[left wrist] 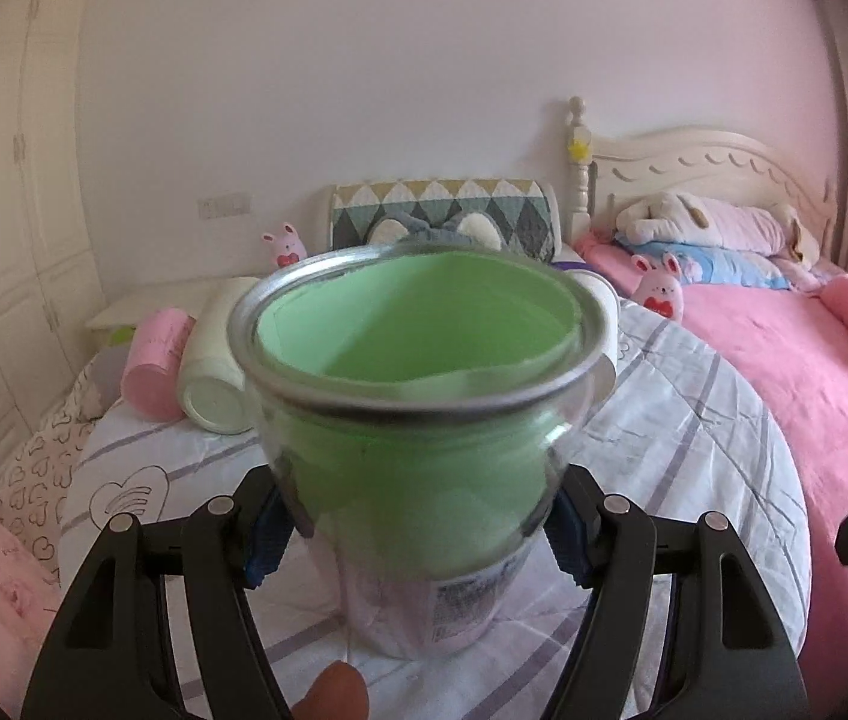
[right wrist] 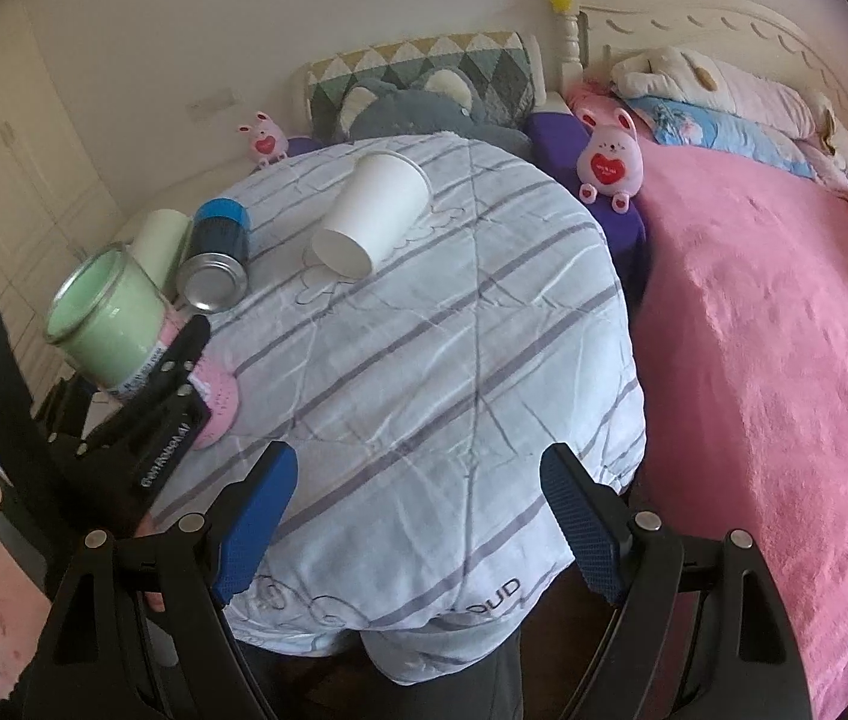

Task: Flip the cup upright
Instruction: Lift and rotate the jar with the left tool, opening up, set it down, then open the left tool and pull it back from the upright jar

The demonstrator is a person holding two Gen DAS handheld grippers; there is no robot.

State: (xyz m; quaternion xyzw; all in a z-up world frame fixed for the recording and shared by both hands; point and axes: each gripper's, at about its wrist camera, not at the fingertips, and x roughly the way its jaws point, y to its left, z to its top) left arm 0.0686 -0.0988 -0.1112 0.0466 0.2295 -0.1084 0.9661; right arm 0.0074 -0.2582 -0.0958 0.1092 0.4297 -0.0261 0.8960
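Observation:
A clear glass cup with a green liner (left wrist: 417, 420) fills the left wrist view, mouth up and tilted a little toward the camera. My left gripper (left wrist: 417, 531) is shut on its lower body, blue pads pressed on both sides. In the right wrist view the same cup (right wrist: 108, 324) is held at the table's left edge by the left gripper (right wrist: 153, 384). My right gripper (right wrist: 417, 525) is open and empty above the table's near edge.
A round table under a striped white cloth (right wrist: 454, 360) carries a white paper cup on its side (right wrist: 372, 219), a blue and silver can (right wrist: 216, 255), a pale green cup (left wrist: 213, 360) and a pink cup (left wrist: 156, 363), all lying down. A pink bed (right wrist: 754, 360) lies right.

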